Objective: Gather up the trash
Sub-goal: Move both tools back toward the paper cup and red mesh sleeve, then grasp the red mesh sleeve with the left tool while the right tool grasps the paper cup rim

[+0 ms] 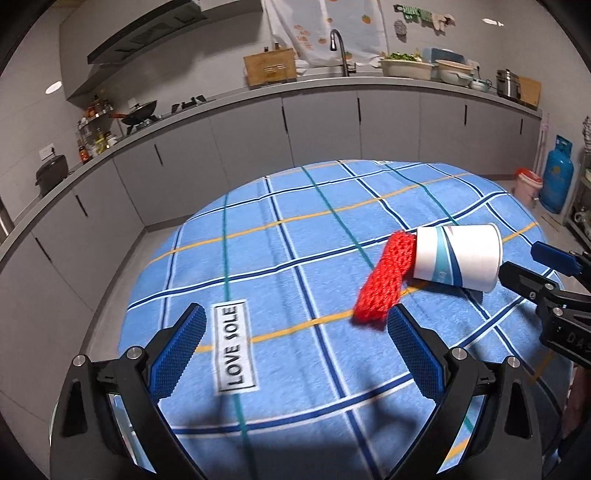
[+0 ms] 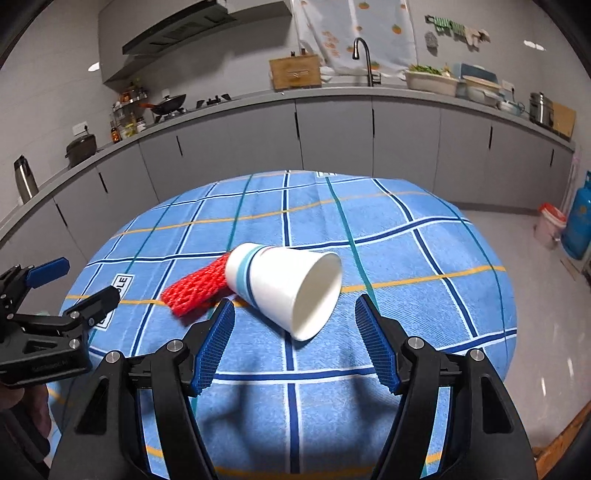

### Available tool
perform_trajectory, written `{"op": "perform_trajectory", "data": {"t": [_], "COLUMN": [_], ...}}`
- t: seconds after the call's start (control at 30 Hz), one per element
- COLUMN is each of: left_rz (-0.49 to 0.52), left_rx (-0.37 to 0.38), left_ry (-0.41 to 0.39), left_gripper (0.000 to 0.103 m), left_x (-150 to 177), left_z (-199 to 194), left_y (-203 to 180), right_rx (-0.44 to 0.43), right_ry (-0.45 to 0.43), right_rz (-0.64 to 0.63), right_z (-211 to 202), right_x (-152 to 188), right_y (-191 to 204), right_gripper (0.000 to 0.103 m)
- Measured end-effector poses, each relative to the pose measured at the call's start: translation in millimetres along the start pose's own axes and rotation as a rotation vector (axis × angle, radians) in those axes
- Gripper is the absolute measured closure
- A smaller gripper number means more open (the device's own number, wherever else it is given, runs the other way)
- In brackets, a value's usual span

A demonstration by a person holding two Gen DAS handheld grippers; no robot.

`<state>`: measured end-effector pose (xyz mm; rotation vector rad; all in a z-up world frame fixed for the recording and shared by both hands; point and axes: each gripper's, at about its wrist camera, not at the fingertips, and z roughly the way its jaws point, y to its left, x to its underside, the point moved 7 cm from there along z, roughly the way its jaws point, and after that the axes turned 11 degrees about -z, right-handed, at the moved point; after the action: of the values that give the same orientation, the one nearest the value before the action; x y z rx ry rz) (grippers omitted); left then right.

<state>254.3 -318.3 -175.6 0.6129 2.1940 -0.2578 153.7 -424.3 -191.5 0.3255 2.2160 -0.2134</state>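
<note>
On blue checked cloth point(image 2: 424, 266): one tipped paper cup point(image 2: 284, 288), one red net point(image 2: 195, 291).

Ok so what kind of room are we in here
A home kitchen, most likely: a faucet at a sink in the grey counter, a wok on a gas hob under a range hood, and a blue gas cylinder on the floor.

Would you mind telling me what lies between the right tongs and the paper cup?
Only bare blue checked cloth, per the right wrist view: the open right tongs face the tipped paper cup's mouth.
</note>
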Motion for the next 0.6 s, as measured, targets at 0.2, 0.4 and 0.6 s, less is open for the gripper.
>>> {"op": "perform_trajectory", "data": {"t": [0.2,0.4,0.6], "left_rz": [0.025,0.025,0.034], "left_rx": [0.013,0.015,0.016], "left_ry": [0.021,0.033,0.039], "left_gripper": [0.006,0.006,0.006], "left_x": [-3.2,-4.1,-5.0], "left_z": [17.8,26.3,31.2], "left_y": [-12.5,-12.7,-14.8], "right_rx": [-0.017,-0.044,-0.084], "right_ry": [0.031,0.068,0.079], "right_rz": [0.021,0.009,-0.006], "right_z": [13.6,26.7,29.9], "right_x": [-0.6,-1.6,1.6], "right_y": [-3.0,2.2,9.5], "right_gripper": [0.035,0.048,0.092]}}
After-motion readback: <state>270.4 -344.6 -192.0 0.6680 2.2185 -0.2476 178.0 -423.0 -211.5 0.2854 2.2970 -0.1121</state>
